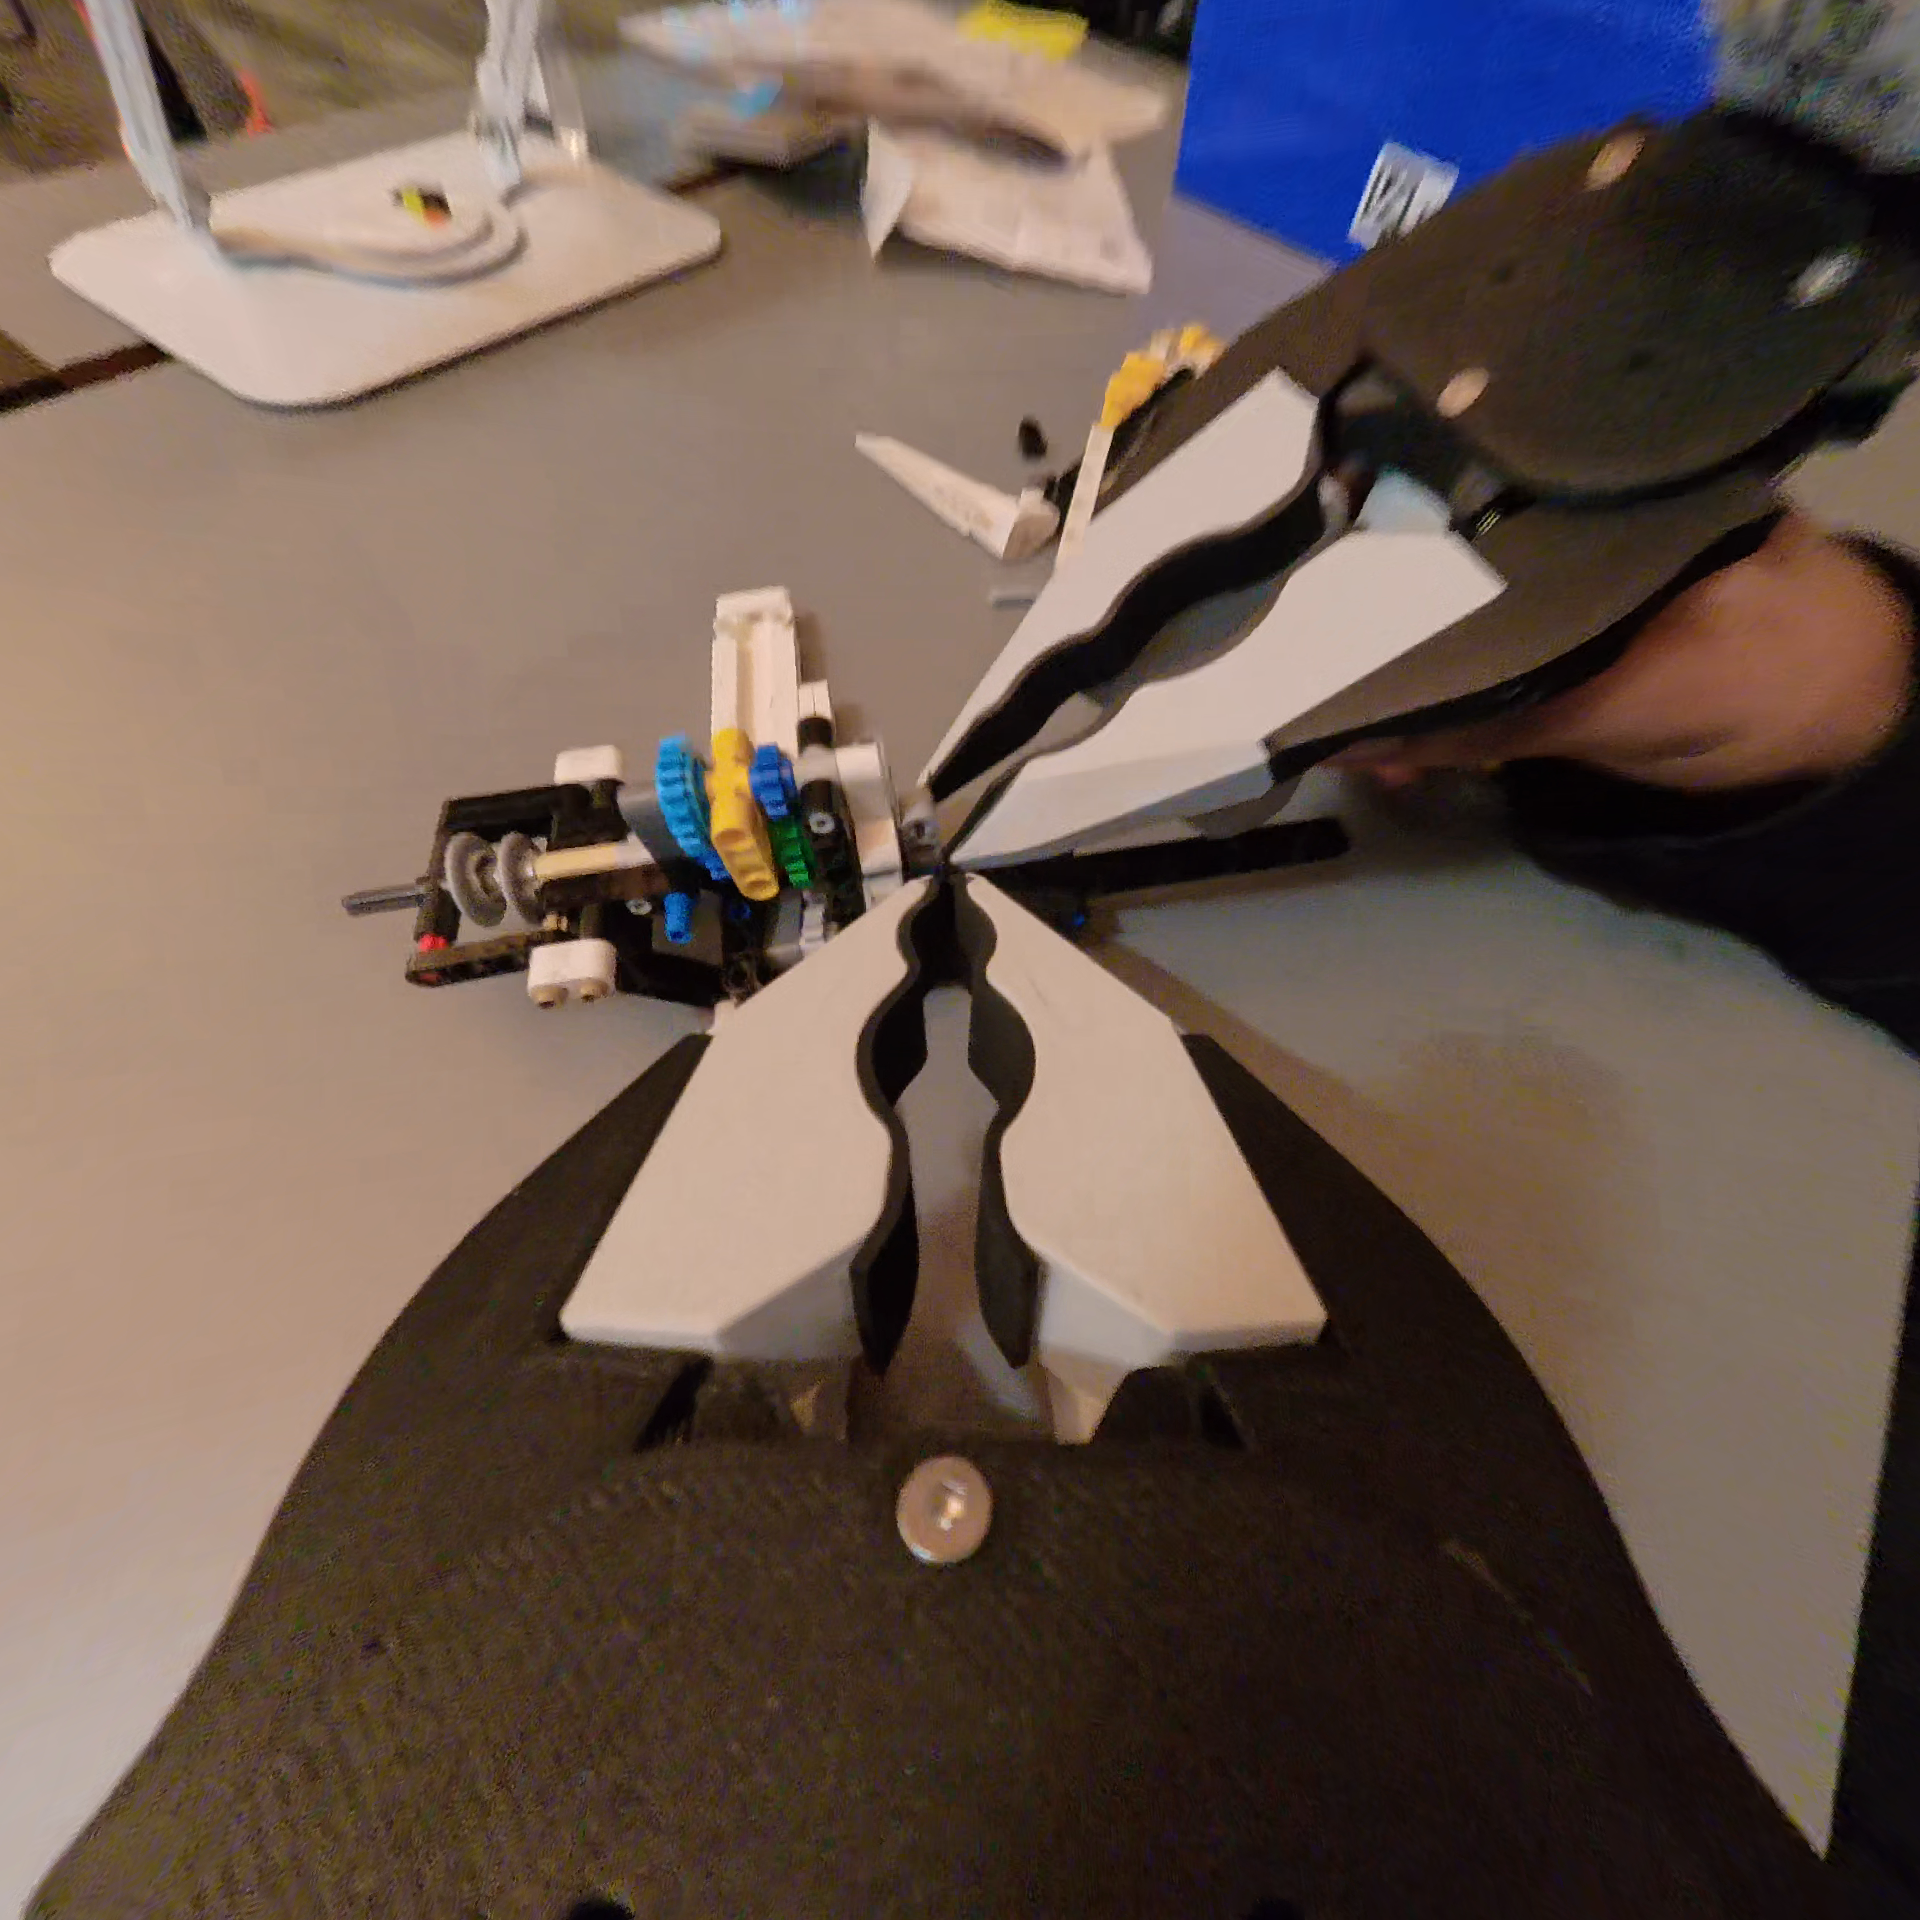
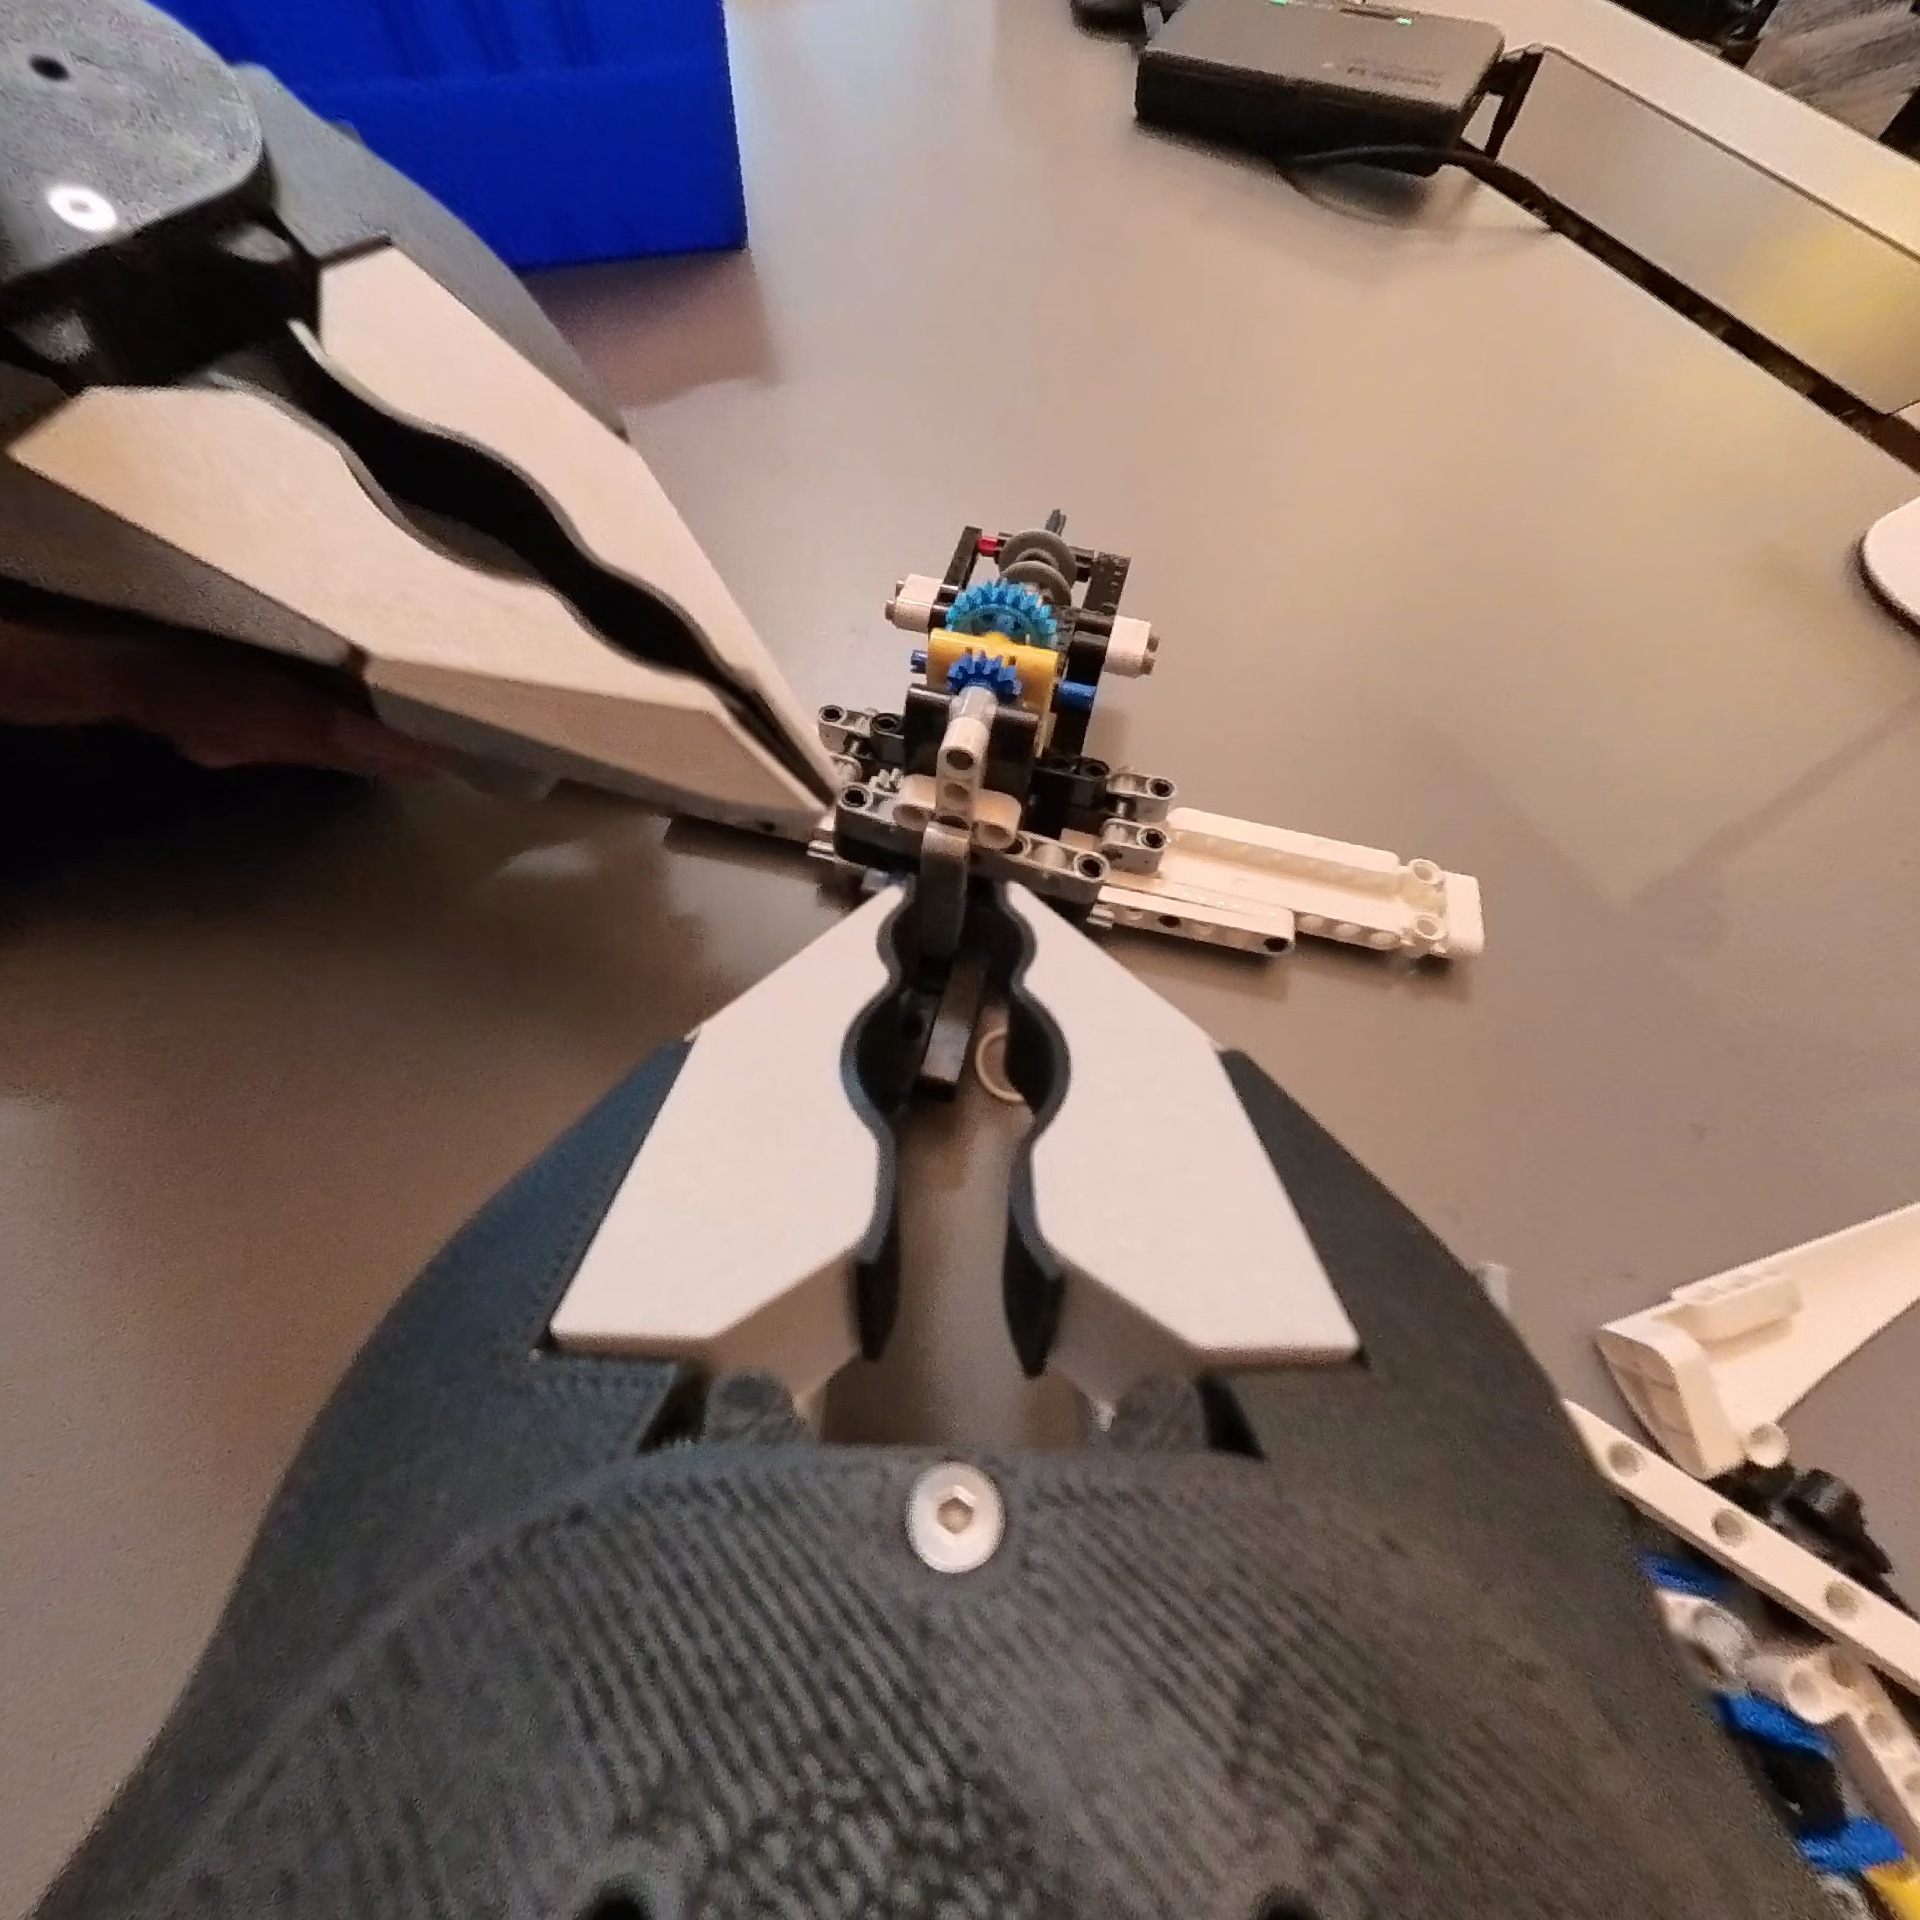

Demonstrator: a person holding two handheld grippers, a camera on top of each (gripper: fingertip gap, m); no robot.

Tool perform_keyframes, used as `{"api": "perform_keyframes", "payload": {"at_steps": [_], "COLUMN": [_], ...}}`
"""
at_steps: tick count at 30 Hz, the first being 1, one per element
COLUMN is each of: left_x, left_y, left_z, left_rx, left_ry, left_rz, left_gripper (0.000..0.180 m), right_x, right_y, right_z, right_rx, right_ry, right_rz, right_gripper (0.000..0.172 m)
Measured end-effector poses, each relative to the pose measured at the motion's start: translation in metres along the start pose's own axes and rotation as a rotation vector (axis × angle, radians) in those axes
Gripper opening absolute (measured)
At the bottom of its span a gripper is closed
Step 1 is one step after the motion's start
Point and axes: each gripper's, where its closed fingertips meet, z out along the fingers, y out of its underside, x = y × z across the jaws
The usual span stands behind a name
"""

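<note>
**Q:** State of the right gripper (image 2: 940,902)?

**A:** Closed on a grey link (image 2: 940,857). The link fills the narrow slot between the fingertips and joins the near end of the brick-built gear assembly (image 2: 997,665). A black piece hangs behind it, inside the fingers' hollow.

**Q:** And the left gripper (image 1: 940,881)?

**A:** Fingertips together, with nothing visible between them. The closed tips rest against the near left corner of the assembly's black base beam, just beside the right gripper's tips.

**Q:** Where does the assembly lie in relation to the two?

**A:** Directly ahead of the right gripper. Its axle, with its blue gears, runs straight away along that gripper's line. From the left gripper it extends ahead and to the left. White beams (image 2: 1330,883) project crosswise to the right, flat on the surface. Both grippers touch the same end, and only the right one has a part between its pads.

**Q:** What about the surface?

**A:** A smooth grey table (image 1: 312,623). The assembly sits on it. A hand (image 1: 1714,675) shows beneath the right gripper.

**Q:** What surrounds it?

**A:** Loose white panels and small parts (image 2: 1766,1558) lie to the right. Farther off are a blue bin (image 2: 582,125), a black power adapter (image 2: 1320,62), a white stand base (image 1: 384,291) and folded papers (image 1: 1018,218).
</note>
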Motion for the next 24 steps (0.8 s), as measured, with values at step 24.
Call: {"api": "perform_keyframes", "payload": {"at_steps": [24], "left_x": [-0.009], "left_y": [0.017], "left_z": [0.012], "left_rx": [-0.126], "left_ry": [-0.009], "left_rz": [-0.097], "left_gripper": [0.017], "right_x": [-0.008], "right_y": [0.01], "right_z": [0.011], "right_rx": [-0.063], "right_ry": [-0.062], "right_rz": [-0.02], "right_gripper": [0.007]}}
